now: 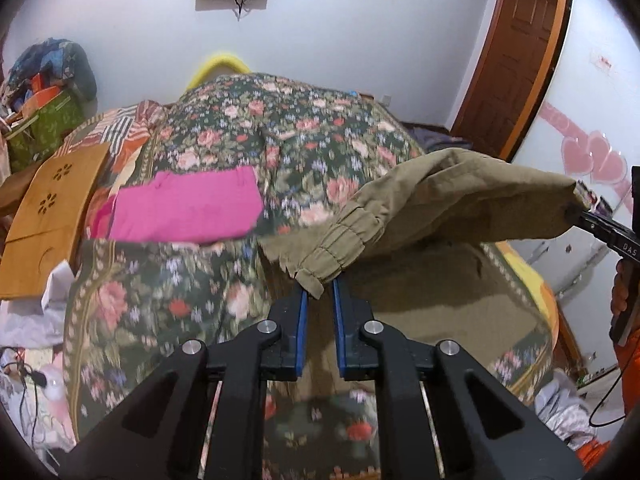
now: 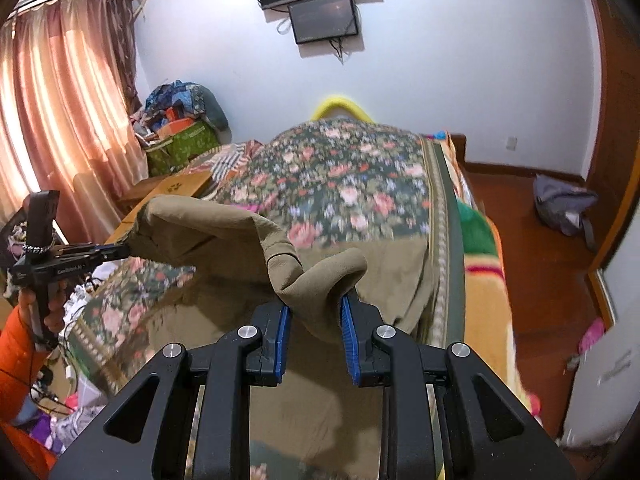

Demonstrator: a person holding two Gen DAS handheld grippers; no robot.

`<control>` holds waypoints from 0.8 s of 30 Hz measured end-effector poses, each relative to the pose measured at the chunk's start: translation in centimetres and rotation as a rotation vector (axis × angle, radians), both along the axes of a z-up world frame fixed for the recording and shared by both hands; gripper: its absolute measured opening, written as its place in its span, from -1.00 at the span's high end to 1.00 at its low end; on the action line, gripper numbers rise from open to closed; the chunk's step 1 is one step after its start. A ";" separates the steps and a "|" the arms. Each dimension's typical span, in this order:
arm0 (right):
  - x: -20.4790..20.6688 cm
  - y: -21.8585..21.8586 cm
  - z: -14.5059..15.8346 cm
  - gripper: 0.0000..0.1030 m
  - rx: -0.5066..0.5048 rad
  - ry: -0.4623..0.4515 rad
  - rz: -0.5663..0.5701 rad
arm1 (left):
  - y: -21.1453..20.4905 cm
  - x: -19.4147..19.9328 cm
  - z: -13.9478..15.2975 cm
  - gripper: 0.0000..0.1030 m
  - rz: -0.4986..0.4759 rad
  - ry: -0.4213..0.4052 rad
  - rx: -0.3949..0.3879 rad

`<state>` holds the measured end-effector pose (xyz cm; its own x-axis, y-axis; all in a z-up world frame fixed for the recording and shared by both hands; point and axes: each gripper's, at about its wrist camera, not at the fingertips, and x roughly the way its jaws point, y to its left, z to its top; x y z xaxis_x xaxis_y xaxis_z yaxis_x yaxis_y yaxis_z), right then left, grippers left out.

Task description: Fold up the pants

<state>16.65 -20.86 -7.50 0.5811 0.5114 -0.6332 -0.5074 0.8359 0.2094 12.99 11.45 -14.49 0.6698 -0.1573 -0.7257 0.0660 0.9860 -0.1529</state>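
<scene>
Olive-khaki pants (image 1: 452, 204) hang stretched in the air between my two grippers above a bed, with their lower part lying on the cover (image 2: 384, 276). My left gripper (image 1: 320, 286) is shut on the elastic cuffed edge of the pants. It also shows at the left of the right wrist view (image 2: 120, 250), pinching a corner. My right gripper (image 2: 314, 306) is shut on a bunched fold of the pants. It also shows at the right edge of the left wrist view (image 1: 580, 210), gripping the other corner.
The bed has a dark floral cover (image 1: 280, 132). A folded pink garment (image 1: 188, 208) lies on it at the left. A wooden lap table (image 1: 48, 208) stands beside that. Boxes and bags (image 2: 180, 128) pile by the curtain. A grey bag (image 2: 568, 208) lies on the wooden floor.
</scene>
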 end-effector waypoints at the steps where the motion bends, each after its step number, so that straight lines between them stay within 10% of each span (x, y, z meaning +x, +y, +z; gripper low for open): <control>1: -0.5 -0.1 -0.5 0.60 -0.003 0.008 -0.006 | -0.2 -0.5 -0.5 0.79 -0.002 0.009 0.007; 16: -5.0 -2.5 -7.2 0.53 -0.039 0.186 -0.107 | -0.4 -5.0 -7.5 0.79 0.051 0.172 -0.028; 24: -6.0 -4.5 -8.6 0.52 -0.089 0.249 -0.164 | 0.6 -5.1 -5.1 0.79 0.099 0.123 0.017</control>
